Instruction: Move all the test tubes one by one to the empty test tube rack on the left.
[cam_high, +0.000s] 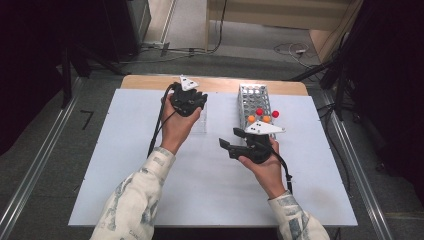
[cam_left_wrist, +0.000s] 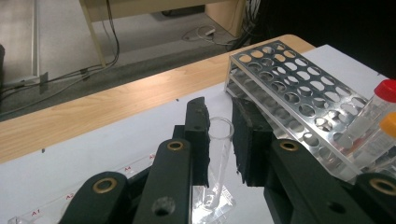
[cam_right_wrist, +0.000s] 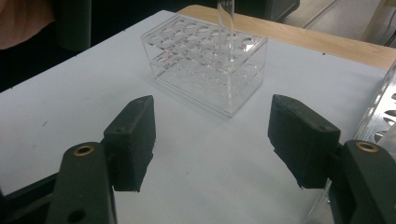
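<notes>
Left claw (cam_left_wrist: 219, 149), at the centre of the left gripper view, is clamped on a clear glass tube (cam_left_wrist: 218, 154) standing in the clear plastic rack (cam_right_wrist: 205, 77) on the table (cam_high: 200, 175). Right claw (cam_right_wrist: 212, 140) stands wide apart, holding nothing, at the lower centre of the right gripper view. A metal rack (cam_left_wrist: 299, 93) with red- and orange-capped tubes (cam_high: 262, 115) sits right of centre in the high view.

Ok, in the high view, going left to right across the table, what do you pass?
Left tool shut on a glass tube → clear plastic rack → right tool, open → metal rack with capped tubes.
</notes>
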